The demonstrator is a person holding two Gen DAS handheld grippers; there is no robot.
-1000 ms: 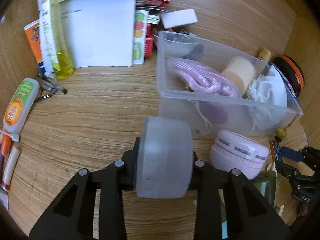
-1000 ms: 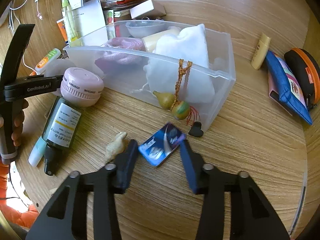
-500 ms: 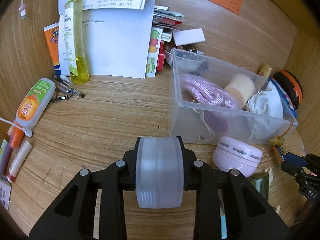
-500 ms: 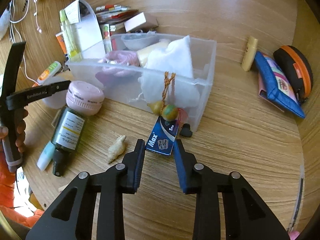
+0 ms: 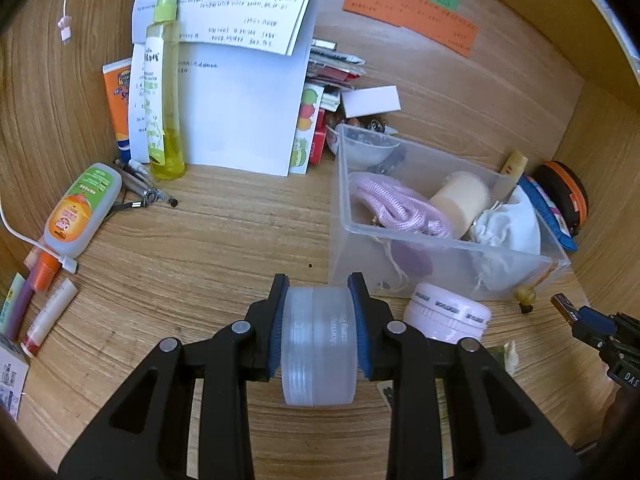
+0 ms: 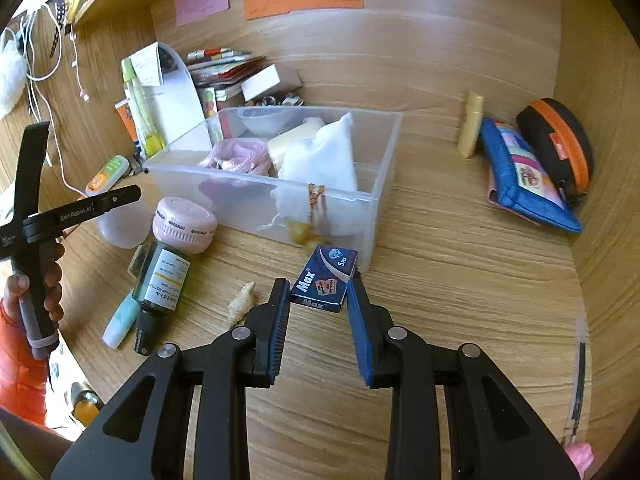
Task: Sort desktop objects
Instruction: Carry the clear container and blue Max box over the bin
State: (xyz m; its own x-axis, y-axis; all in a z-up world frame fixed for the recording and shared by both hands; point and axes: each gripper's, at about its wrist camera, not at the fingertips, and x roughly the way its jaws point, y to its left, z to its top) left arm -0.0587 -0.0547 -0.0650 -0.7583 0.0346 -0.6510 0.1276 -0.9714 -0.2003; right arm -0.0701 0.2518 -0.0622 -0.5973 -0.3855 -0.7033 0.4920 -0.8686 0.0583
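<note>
Since a second ago you are lifting both loads off the surface [image 6: 460, 280]: right tool [image 6: 319, 300] pinching the blue box [image 6: 325, 278], left tool [image 5: 319, 312] clamping the frosted jar [image 5: 318, 344]. Ahead of both is lying the clear bin [image 6: 384, 184], its long axis crossing the right tool's fingers, which are sitting nearer.

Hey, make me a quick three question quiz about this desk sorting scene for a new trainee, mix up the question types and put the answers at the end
1. True or false: the left gripper is shut on a frosted round jar.
2. What does the right gripper hold? A) the seashell B) the blue Max box C) the green bottle
3. Fill in: the pink cord lies inside the clear ____.

Key
1. True.
2. B: the blue Max box sits between its fingers; the seashell and green bottle lie on the desk.
3. Bin.
</note>
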